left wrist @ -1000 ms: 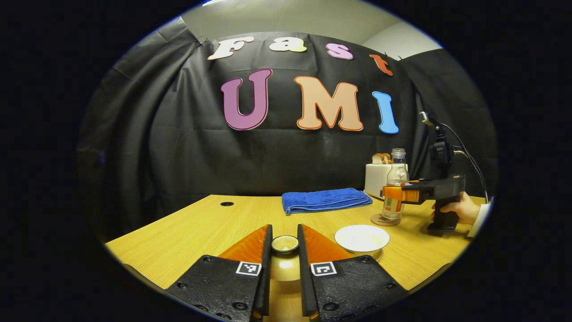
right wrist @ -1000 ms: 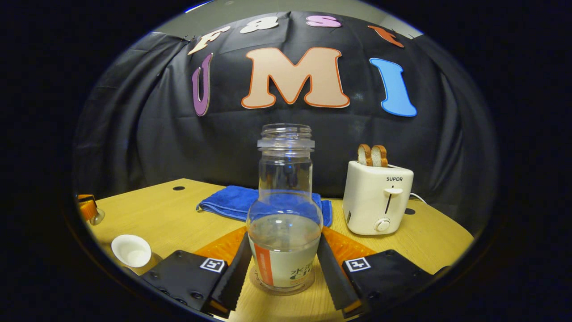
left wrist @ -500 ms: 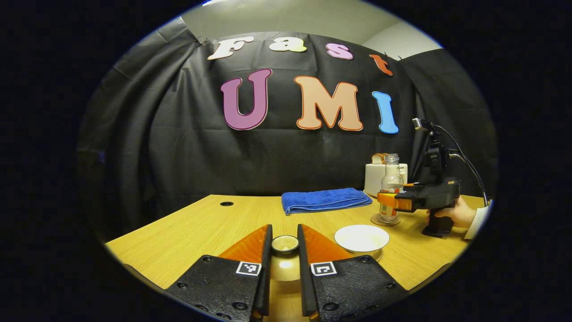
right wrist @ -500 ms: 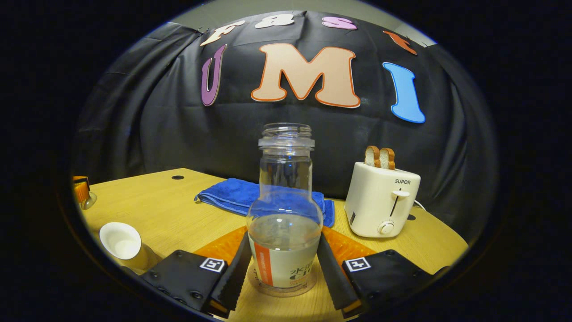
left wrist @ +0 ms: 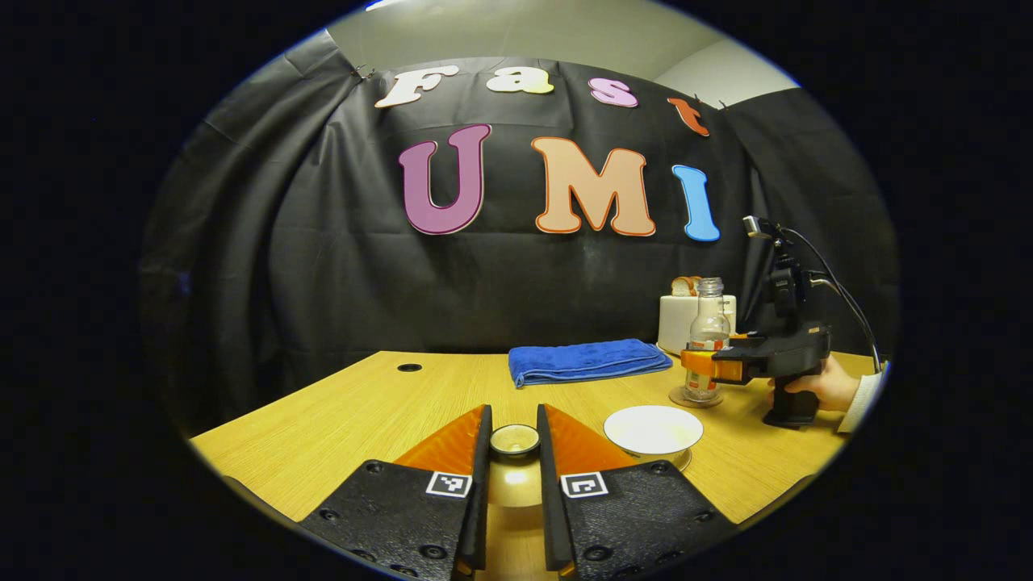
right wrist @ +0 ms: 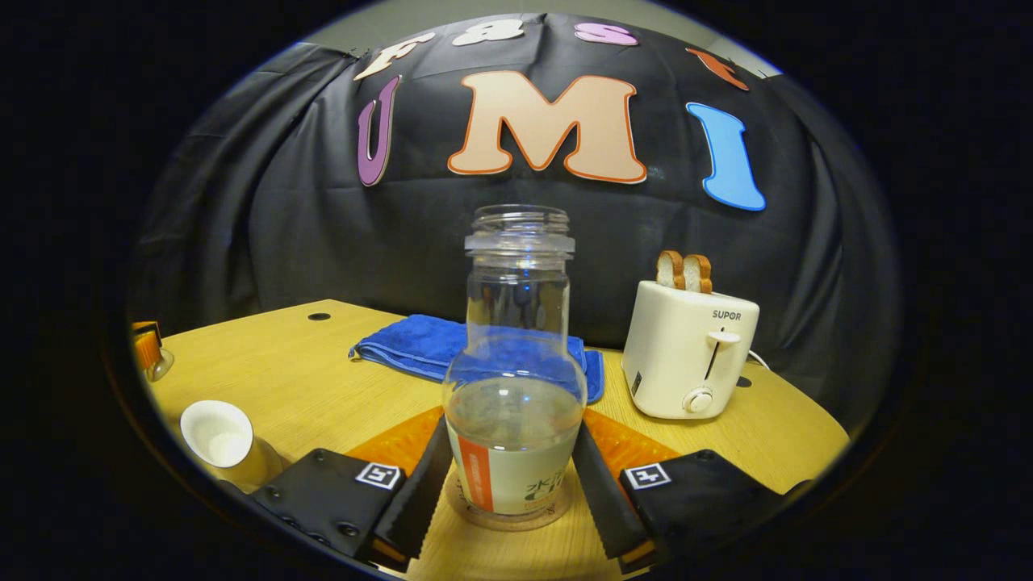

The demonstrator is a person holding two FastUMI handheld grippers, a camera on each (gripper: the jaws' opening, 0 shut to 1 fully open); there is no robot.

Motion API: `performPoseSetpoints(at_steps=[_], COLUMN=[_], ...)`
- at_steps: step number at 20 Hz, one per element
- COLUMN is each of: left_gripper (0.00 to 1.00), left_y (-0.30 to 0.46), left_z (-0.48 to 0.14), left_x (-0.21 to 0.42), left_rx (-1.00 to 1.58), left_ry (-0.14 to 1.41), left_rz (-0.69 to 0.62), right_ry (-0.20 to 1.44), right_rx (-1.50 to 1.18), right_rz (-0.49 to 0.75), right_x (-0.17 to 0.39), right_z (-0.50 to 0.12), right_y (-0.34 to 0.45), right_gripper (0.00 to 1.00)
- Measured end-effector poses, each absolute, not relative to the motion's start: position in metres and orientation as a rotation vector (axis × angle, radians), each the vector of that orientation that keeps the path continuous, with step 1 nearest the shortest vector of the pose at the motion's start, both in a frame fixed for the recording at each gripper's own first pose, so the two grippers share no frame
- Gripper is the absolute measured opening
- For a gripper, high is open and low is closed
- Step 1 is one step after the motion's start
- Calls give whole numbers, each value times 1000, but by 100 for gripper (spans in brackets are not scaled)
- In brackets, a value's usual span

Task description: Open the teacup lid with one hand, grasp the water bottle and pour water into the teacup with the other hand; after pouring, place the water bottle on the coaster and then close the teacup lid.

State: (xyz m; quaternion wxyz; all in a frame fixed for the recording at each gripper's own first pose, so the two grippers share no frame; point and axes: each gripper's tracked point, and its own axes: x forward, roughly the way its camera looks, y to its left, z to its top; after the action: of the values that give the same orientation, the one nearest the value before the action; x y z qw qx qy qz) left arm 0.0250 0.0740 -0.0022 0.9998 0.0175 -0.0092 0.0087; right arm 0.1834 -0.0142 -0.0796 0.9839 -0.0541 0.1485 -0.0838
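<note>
- My right gripper (right wrist: pixel 510 492) has its fingers closed on the bottle (right wrist: pixel 515 379), one pressing each side of the lower body over the label.
- The bottle stands upright with no cap; I see water filling only its lower part.
- Its base sits on the round coaster (right wrist: pixel 557 513), whose rim shows under the bottle on the tabletop (right wrist: pixel 323 379).
- From the left gripper view, the bottle (left wrist: pixel 707 339) and coaster (left wrist: pixel 678 398) are far right, with a hand (left wrist: pixel 823 386) holding the right gripper (left wrist: pixel 700 363).
- My left gripper (left wrist: pixel 513 484) holds the lid (left wrist: pixel 514 440) by its knob, fingers clamped on either side, the golden dome showing between them.
- I cannot tell whether the lid rests on the tabletop or is lifted off it.
- The cup (left wrist: pixel 653 429) stands open just right of my left fingers, white inside; in the right gripper view the cup (right wrist: pixel 216 434) is at lower left.
- A folded blue towel (left wrist: pixel 587 360) lies behind the cup.
- A white toaster (right wrist: pixel 690 351) with two bread slices (right wrist: pixel 683 271) stands right of the bottle, near the towel.
</note>
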Motion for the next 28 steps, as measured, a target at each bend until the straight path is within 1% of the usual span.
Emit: performPoseSetpoints(at_steps=[1, 4, 5, 6, 16, 20, 21, 22, 23, 24, 25, 26, 28], left_gripper=[25, 25, 26, 25, 25, 25, 25, 25, 26, 25, 25, 25, 26], left_y=[74, 74, 73, 72, 69, 54, 49, 44, 39, 34, 27, 22, 10], left_z=[-3, -3, -3, -3, -3, -4, -4, -4, -5, -5, -4, -5, -5], left_x=[24, 25, 24, 25, 29, 39, 42, 45, 48, 50, 53, 55, 61], left_rx=[35, 35, 34, 35, 32, 33, 36, 34, 35, 34, 36, 34, 34], left_ry=[-18, -17, -17, -17, -16, -13, -15, -13, -10, -12, -12, -10, -9], left_rz=[17, 16, 13, 8, 7, -11, -18, -25, -30, -35, -44, -53, -73], right_ry=[295, 297, 295, 293, 211, 158, 138, 116, 104, 111, 108, 109, 109], right_rx=[-100, -73, -74, -77, -14, -16, -15, -14, -15, -14, -14, -15, -14], right_rz=[-169, -163, -163, -165, -158, -142, -139, -135, -135, -134, -130, -132, -127], right_x=[182, 177, 174, 170, 117, 91, 86, 81, 77, 73, 69, 67, 62], right_z=[-78, -79, -77, -77, -57, -45, -40, -37, -33, -35, -36, -33, -32], right_y=[-15, -16, -17, -17, -24, -23, -22, -23, -23, -25, -25, -26, -25], right_gripper=[82, 92, 90, 94, 94, 94, 92, 94, 93, 96, 96, 93, 93])
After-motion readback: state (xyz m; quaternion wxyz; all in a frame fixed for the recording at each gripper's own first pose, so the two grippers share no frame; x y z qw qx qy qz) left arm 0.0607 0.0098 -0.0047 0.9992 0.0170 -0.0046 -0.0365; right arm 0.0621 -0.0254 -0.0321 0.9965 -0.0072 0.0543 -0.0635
